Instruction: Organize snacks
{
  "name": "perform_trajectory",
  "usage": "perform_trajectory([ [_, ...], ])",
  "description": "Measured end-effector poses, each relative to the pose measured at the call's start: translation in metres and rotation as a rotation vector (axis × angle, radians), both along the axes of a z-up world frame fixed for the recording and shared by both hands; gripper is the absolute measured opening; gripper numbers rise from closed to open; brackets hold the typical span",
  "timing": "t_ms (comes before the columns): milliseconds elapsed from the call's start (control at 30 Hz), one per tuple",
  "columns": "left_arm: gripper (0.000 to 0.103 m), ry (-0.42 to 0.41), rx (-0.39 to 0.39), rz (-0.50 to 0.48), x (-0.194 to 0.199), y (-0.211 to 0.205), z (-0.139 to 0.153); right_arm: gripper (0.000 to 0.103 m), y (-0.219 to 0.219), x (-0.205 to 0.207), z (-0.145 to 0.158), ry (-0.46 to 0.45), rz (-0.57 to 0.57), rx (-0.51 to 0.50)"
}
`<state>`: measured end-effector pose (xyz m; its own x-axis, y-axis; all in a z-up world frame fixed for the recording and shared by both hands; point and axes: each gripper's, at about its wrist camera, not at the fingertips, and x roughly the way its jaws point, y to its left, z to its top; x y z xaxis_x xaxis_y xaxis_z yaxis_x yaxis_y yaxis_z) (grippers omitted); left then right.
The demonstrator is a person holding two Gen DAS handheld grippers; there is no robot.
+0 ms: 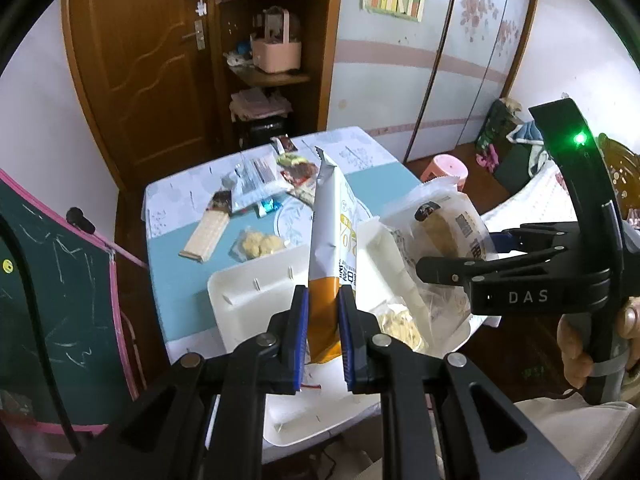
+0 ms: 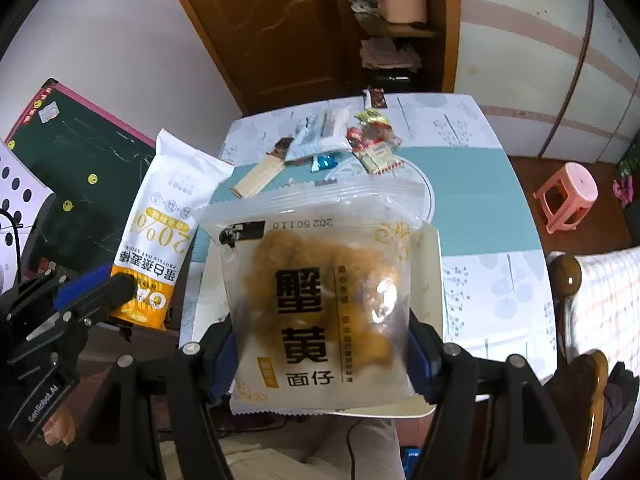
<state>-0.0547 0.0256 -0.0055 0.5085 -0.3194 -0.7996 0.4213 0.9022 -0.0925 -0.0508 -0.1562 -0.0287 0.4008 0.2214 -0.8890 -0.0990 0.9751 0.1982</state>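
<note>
Above the counter two packets are held, one in each set of tongs. The left tongs are pressed together on the orange bottom end of one tall white-and-orange stick packet, which stands nearly upright over a white tray. The right tongs are spread wide but pinch the sides of one clear square bag of golden-brown snacks, gripped near its lower edge; in the left view this bag is seen just right of the stick packet, over the tray. One tray is seen, divided into compartments, and one pale snack bag lies in it.

Farther back on the counter a loose group of about seven snacks is left: one long wafer bar, one clear bag of pale lumps, one white-and-clear packet, one small blue candy, one or two red-and-yellow packets that overlap, and one small dark sachet at the far edge. All lie well apart from the tray except the bag of lumps, which lies just beside its far rim.

One pink stool stands on the floor past the counter.
</note>
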Motion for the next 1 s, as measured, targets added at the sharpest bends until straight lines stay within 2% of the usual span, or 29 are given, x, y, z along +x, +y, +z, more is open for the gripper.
perform_trajectory([
  [400, 0.012, 0.082, 0.086, -0.054, 0.003, -0.017, -0.038, 0.069, -0.002, -0.004, -0.030, 0.055, -0.043, -0.065],
  [633, 0.015, 0.151, 0.094, -0.071, 0.012, -0.021, -0.060, 0.074, 0.000, 0.002, -0.041, 0.103, -0.036, -0.066],
  [667, 0.017, 0.164, 0.091, -0.073, 0.014, -0.020, -0.063, 0.075, 0.000, 0.004, -0.044, 0.115, -0.036, -0.064],
  [733, 0.035, 0.192, 0.088, -0.058, 0.018, -0.018, -0.069, 0.077, 0.001, 0.006, -0.047, 0.131, -0.034, -0.065],
  [800, 0.070, 0.213, 0.076, -0.042, 0.022, -0.014, -0.073, 0.080, 0.002, 0.009, -0.051, 0.146, -0.033, -0.071],
  [867, 0.075, 0.216, 0.060, -0.023, 0.024, -0.010, -0.074, 0.081, 0.004, 0.011, -0.054, 0.161, -0.030, -0.070],
  [1000, 0.077, 0.226, 0.062, 0.018, 0.032, 0.000, -0.077, 0.081, 0.007, 0.015, -0.058, 0.177, -0.021, -0.069],
])
